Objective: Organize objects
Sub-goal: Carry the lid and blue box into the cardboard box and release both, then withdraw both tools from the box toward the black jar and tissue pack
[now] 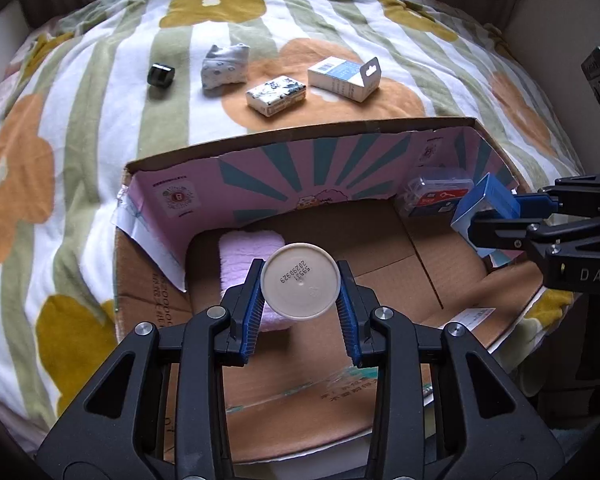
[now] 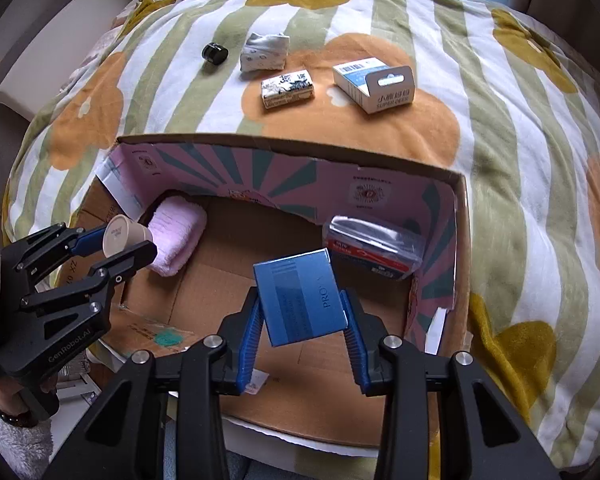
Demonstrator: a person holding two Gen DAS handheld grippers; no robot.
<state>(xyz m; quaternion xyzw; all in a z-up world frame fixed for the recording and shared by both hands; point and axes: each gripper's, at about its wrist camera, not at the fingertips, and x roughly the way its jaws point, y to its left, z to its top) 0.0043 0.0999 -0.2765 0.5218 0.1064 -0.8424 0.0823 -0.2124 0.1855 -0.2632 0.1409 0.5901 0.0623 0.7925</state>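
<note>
My left gripper (image 1: pixel 300 300) is shut on a beige round cup (image 1: pixel 300 282), bottom toward the camera, held above the open cardboard box (image 1: pixel 300 130); the cup also shows in the right wrist view (image 2: pixel 122 236). My right gripper (image 2: pixel 302 320) is shut on a blue box (image 2: pixel 300 298), held over the box's right part; it shows in the left wrist view too (image 1: pixel 486 204). Inside the cardboard box lie a folded pink towel (image 2: pixel 176 232) at the left and a clear plastic packet with a red label (image 2: pixel 374 246) at the right corner.
On the flowered blanket (image 1: pixel 80 120) behind the box lie a small black jar (image 1: pixel 161 75), a grey-white sock bundle (image 1: pixel 222 66), a patterned tissue pack (image 1: pixel 276 94) and a white-blue carton with a hang tab (image 1: pixel 344 78). A white cushion edge (image 2: pixel 56 52) lies far left.
</note>
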